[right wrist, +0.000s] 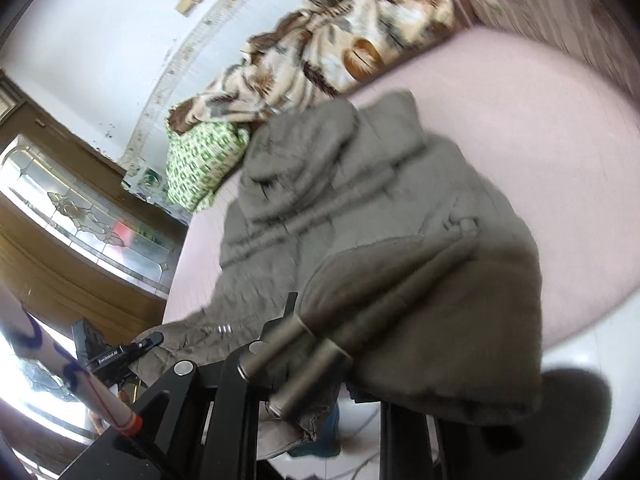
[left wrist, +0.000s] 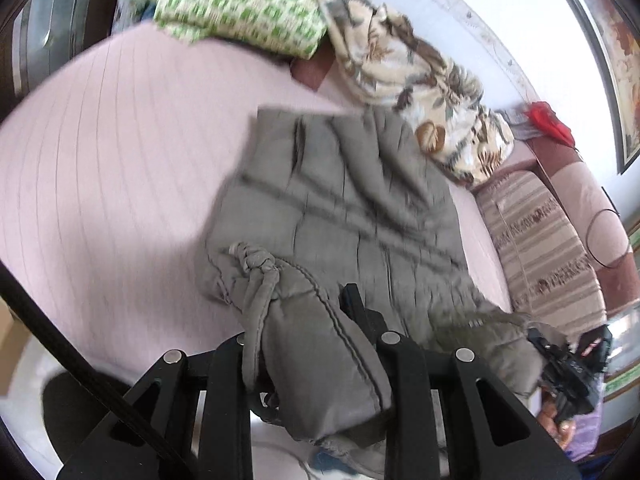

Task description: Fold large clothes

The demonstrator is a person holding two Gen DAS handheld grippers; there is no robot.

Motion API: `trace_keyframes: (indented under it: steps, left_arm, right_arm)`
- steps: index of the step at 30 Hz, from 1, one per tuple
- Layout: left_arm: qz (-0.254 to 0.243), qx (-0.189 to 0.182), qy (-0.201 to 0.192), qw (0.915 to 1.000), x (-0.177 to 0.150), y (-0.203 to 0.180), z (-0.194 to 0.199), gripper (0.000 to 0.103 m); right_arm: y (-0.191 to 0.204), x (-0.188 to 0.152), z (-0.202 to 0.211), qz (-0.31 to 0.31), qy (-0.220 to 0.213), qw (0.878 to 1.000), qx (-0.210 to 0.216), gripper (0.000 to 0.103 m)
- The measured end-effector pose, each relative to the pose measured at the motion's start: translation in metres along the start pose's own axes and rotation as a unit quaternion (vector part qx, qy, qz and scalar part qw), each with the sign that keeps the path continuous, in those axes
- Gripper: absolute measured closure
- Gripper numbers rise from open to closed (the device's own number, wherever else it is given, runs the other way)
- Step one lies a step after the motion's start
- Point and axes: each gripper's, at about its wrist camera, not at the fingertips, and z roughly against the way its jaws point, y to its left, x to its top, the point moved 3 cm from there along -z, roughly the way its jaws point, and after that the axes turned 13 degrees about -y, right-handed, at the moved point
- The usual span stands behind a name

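A large grey quilted jacket [left wrist: 340, 184] lies on the pink bed, its near end lifted. My left gripper [left wrist: 316, 344] is shut on a bunched part of the jacket with a knotted drawstring [left wrist: 252, 260] beside it. In the right wrist view the same jacket [right wrist: 360, 200] spreads toward the pillows. My right gripper [right wrist: 332, 344] is shut on the jacket's near edge, and the cloth drapes over and hides the right finger. The right gripper also shows in the left wrist view [left wrist: 568, 368], at the lower right, holding the jacket's other corner.
The pink striped bedsheet [left wrist: 100, 160] covers the bed. A green patterned pillow [left wrist: 240, 4] and a leaf-print blanket [left wrist: 420, 80] lie at the far side. A striped cushion [left wrist: 540, 248] is at the right. A wooden cabinet with glass [right wrist: 80, 216] stands left.
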Motion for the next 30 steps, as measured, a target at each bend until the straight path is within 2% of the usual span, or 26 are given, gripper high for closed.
trace_keyframes:
  steps: [5, 9, 13, 19, 24, 30]
  left_arm:
    - [-0.021, 0.011, -0.046, 0.9986, 0.051, -0.025, -0.017, 0.078]
    - [-0.036, 0.027, -0.068, 0.9967, 0.092, -0.036, -0.043, 0.078]
    - [-0.033, 0.048, -0.062, 0.9964, 0.132, -0.042, -0.084, 0.079]
    - [-0.024, 0.081, -0.042, 0.9955, 0.192, -0.042, -0.153, 0.078]
    - [-0.034, 0.135, -0.02, 0.9901, 0.213, -0.032, -0.223, 0.078]
    - [-0.032, 0.183, 0.016, 0.9825, 0.203, -0.009, -0.308, 0.077]
  right_arm:
    - [0.029, 0.04, -0.022, 0.039, -0.043, 0.998, -0.001, 0.083]
    - [0.04, 0.072, -0.042, 0.044, -0.075, 0.996, -0.001, 0.083]
    - [0.043, 0.11, -0.071, 0.039, -0.1, 0.994, -0.015, 0.083]
    - [0.05, 0.167, -0.138, 0.046, -0.097, 0.993, -0.047, 0.083]
    - [0.043, 0.206, -0.2, 0.055, -0.088, 0.99, -0.094, 0.083]
    - [0.012, 0.221, -0.279, 0.036, -0.045, 0.989, -0.137, 0.082]
